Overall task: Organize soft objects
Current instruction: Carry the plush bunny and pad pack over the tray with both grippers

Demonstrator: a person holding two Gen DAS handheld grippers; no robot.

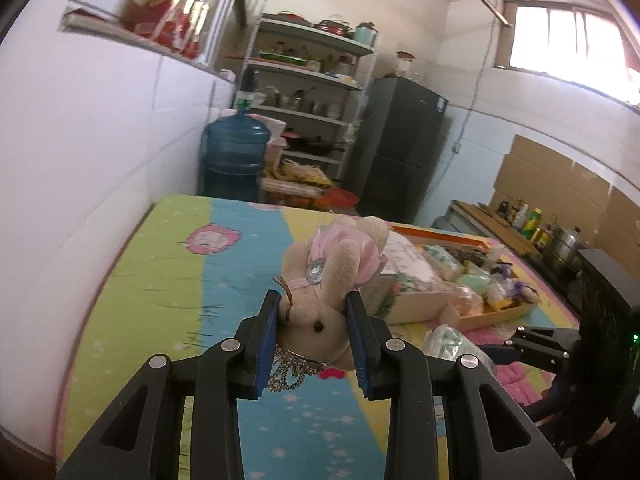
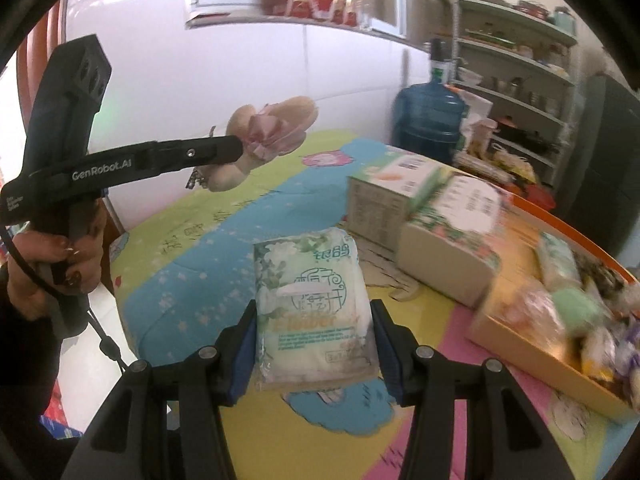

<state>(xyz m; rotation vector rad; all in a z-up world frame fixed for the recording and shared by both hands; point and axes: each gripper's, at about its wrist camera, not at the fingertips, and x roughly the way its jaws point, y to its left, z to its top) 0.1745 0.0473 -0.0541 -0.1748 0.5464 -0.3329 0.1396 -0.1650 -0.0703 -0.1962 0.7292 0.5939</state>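
Note:
My left gripper [image 1: 314, 318] is shut on a beige plush bear in a pink dress [image 1: 332, 272] and holds it head-down above the colourful mat. The bear [image 2: 272, 136] also shows in the right wrist view, in the air at the left, with the left gripper's arm beside it. My right gripper [image 2: 314, 340] is shut on a soft white-and-green tissue pack [image 2: 316, 312], held just above the mat. The pack [image 1: 448, 340] and the right gripper [image 1: 520, 344] show at the right of the left wrist view.
A shallow orange-rimmed cardboard tray [image 2: 536, 344] with several soft items sits on the right. Two tissue boxes [image 2: 448, 236] stand beside it. A white wall [image 1: 100, 152] borders the left. A blue water jug [image 1: 234, 156], shelves and a dark fridge [image 1: 400, 148] stand beyond the far edge.

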